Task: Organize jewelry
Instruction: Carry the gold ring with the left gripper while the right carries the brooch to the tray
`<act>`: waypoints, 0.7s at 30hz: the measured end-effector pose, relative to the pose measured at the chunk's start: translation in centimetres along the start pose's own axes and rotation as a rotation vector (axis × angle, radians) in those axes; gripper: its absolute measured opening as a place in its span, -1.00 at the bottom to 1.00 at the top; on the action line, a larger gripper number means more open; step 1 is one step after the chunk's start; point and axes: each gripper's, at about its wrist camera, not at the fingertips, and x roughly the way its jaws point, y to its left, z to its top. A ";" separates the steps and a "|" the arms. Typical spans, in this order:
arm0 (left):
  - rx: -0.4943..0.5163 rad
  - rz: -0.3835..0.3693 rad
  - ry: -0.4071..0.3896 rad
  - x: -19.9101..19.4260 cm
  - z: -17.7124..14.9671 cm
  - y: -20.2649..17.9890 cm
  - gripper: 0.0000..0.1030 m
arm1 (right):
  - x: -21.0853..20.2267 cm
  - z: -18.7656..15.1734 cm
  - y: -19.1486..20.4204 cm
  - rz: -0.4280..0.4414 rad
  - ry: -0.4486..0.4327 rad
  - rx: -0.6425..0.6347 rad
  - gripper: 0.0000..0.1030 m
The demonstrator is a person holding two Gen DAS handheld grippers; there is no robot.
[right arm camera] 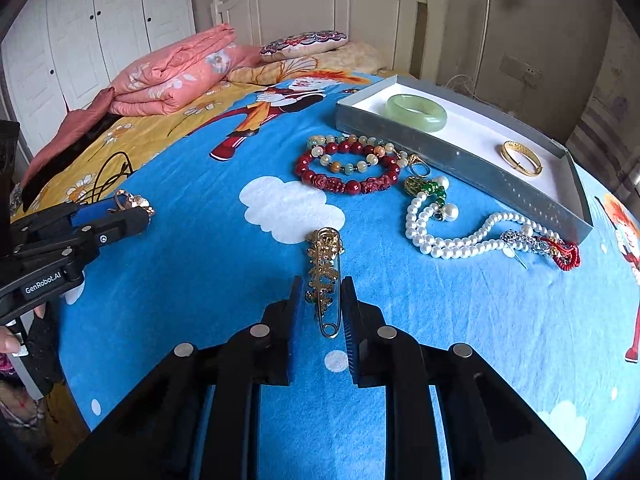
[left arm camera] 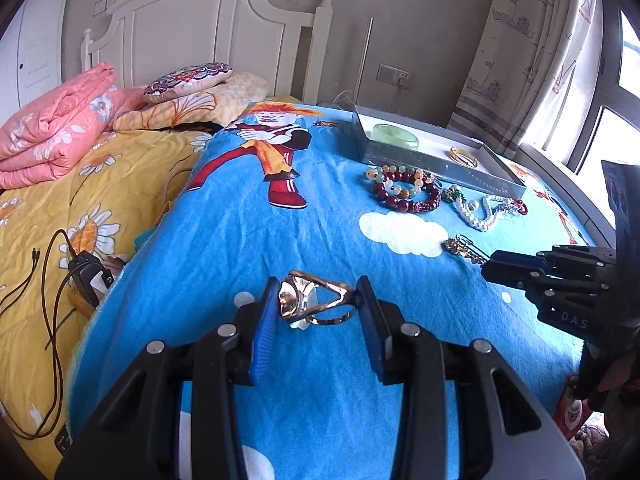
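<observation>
My left gripper (left arm camera: 319, 292) is shut on a gold ring (left arm camera: 316, 308), which spans the gap between the blue pads above the blue blanket (left arm camera: 280, 232); the ring (right arm camera: 128, 200) also shows in the right wrist view. My right gripper (right arm camera: 322, 280) stands narrowly open, its fingers on either side of a gold brooch pin (right arm camera: 324, 264) lying on the blanket. Farther off lie a red bead bracelet (right arm camera: 348, 184), a pale bead bracelet (right arm camera: 352, 146) and a pearl necklace (right arm camera: 460, 246). The grey tray (right arm camera: 460, 156) holds a green jade bangle (right arm camera: 420, 124) and a gold bangle (right arm camera: 520, 170).
A folded pink quilt (left arm camera: 52, 128) and a patterned cushion (left arm camera: 188, 78) lie by the white headboard (left arm camera: 200, 20). A charger with black cables (left arm camera: 86, 276) rests on the yellow cover at the left. Curtains and a window (left arm camera: 600, 80) stand to the right. A hand (right arm camera: 8, 344) shows at the lower left.
</observation>
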 end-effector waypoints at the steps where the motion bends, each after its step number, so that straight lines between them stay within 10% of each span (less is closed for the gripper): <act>1: 0.005 -0.001 0.000 0.0 0.1 -0.1 -0.26 | -0.4 -0.1 -0.2 0.009 -0.005 0.005 -0.64; 21: 0.161 -0.050 0.002 2.2 4.4 -7.2 -0.26 | -4.3 1.5 -4.5 0.069 -0.099 0.052 -0.92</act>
